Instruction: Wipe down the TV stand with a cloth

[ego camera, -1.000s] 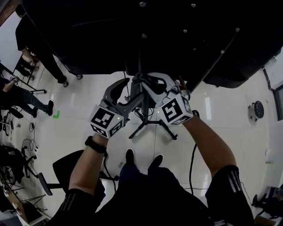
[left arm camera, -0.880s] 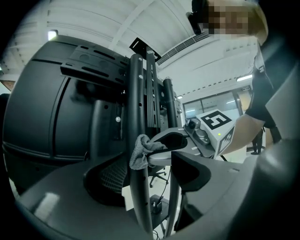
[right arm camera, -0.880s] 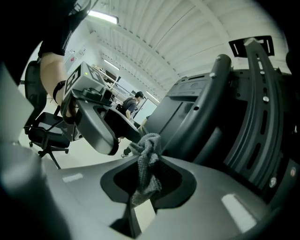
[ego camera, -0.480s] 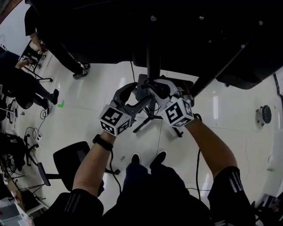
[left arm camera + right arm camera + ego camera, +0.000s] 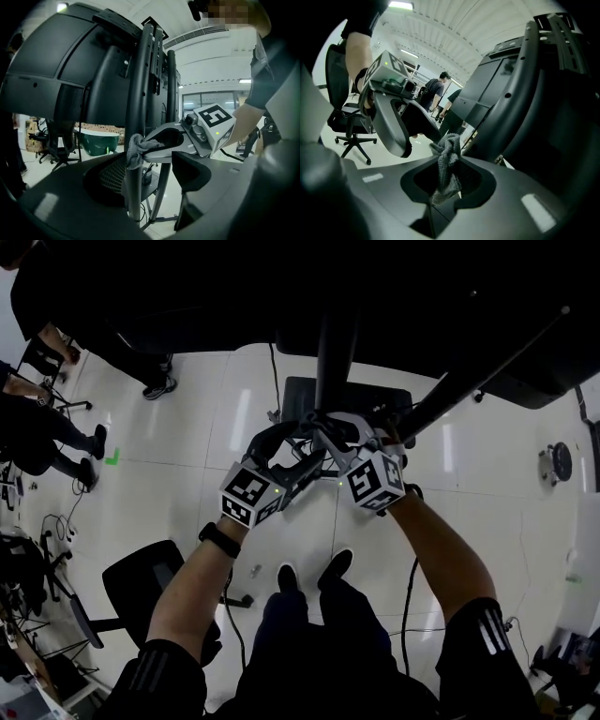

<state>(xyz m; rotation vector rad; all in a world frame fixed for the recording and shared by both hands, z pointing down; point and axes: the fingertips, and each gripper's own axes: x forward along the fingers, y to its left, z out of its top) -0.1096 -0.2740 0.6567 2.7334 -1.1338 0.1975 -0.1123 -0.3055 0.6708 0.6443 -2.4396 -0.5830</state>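
The right tool [image 5: 446, 183] is clamped on a grey cloth [image 5: 449, 152]. The cloth's bunched end sticks out ahead of the jaws and presses against the dark upright post [image 5: 137, 84] of the TV stand. The left tool [image 5: 143, 185] has its jaws spread apart and grips nothing. The post rises straight ahead of it, in the gap between its jaws; I cannot tell whether either jaw touches it. The post's long axis runs up and down, across the right tool's reach, so the coming stroke probably has to slide the cloth along the post. The right tool carries the cloth, with the left just beside it.
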